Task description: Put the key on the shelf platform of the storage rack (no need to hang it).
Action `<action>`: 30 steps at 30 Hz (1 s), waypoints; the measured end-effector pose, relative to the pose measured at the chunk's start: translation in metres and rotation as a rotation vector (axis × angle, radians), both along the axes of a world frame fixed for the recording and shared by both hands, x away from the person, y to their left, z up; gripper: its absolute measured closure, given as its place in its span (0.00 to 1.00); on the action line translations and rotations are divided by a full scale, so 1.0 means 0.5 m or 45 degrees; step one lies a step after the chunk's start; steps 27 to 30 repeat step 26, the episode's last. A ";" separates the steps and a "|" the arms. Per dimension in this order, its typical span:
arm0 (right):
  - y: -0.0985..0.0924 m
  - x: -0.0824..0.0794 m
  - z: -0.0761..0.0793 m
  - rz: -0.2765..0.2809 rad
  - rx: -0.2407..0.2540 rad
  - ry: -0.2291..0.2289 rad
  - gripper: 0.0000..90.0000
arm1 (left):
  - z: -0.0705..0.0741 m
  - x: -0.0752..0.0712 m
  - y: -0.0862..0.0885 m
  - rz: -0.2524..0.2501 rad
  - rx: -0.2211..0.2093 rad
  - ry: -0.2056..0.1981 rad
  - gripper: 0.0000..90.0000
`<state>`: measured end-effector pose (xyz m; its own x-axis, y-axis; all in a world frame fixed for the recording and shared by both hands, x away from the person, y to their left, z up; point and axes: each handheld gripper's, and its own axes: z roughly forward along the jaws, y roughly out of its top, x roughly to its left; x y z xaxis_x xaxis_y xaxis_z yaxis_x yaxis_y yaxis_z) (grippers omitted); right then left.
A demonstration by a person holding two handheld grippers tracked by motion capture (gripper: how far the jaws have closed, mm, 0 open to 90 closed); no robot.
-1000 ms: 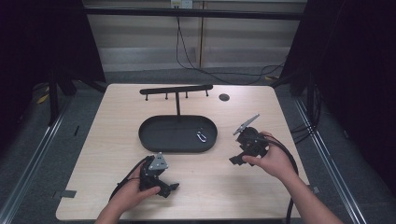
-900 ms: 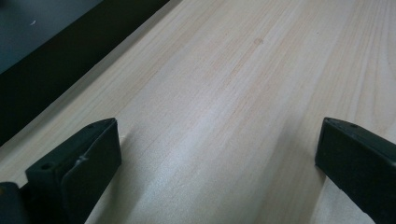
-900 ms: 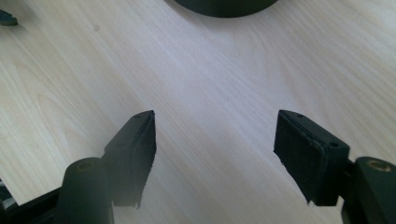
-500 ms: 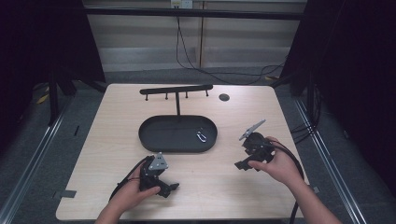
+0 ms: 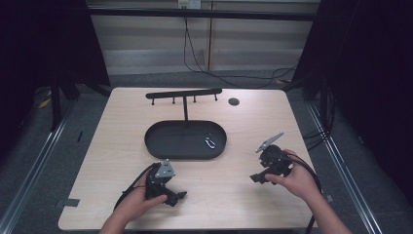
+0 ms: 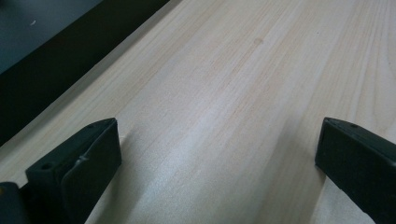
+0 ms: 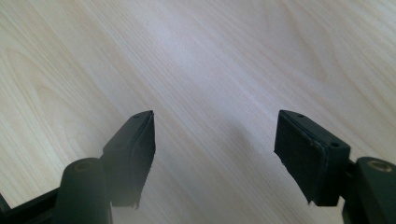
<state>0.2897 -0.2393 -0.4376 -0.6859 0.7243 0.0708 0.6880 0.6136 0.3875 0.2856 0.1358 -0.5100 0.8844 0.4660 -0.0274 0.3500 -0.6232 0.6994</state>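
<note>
Small silver metal carabiner clip [image 5: 210, 143] lies inside the black oval tray [image 5: 160, 146], at tray's 4 o'clock end. Left gripper [image 5: 181, 196] rests at table's 7 o'clock, jaws spread wide, nothing btwn them. Right gripper [image 5: 254, 178] at approx 4 o'clock, jaws also released w/ bare pale wooden table [image 5: 229, 204] underneath.

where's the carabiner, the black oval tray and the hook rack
carabiner [image 5: 210, 143], high view, middle of the silver clip
black oval tray [image 5: 156, 146], high view, its left rim
hook rack [image 5: 183, 93], high view, middle of the top bar
</note>
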 end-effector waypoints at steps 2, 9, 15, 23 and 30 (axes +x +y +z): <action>-0.002 -0.003 -0.003 0.018 -0.006 -0.008 0.33 | 0.000 0.000 0.000 0.001 0.000 0.000 0.00; -0.013 -0.019 -0.020 0.013 0.003 -0.008 0.33 | 0.000 0.000 0.000 0.000 0.000 0.000 0.00; -0.022 -0.031 -0.031 0.014 -0.017 -0.032 0.32 | 0.000 0.000 0.000 0.000 0.000 0.000 0.00; -0.026 -0.033 -0.042 -0.004 -0.012 -0.031 0.32 | 0.000 0.000 0.000 0.000 -0.001 0.000 0.00; -0.027 -0.032 -0.045 -0.012 -0.012 -0.034 0.32 | 0.000 0.000 0.000 0.000 0.000 0.000 0.00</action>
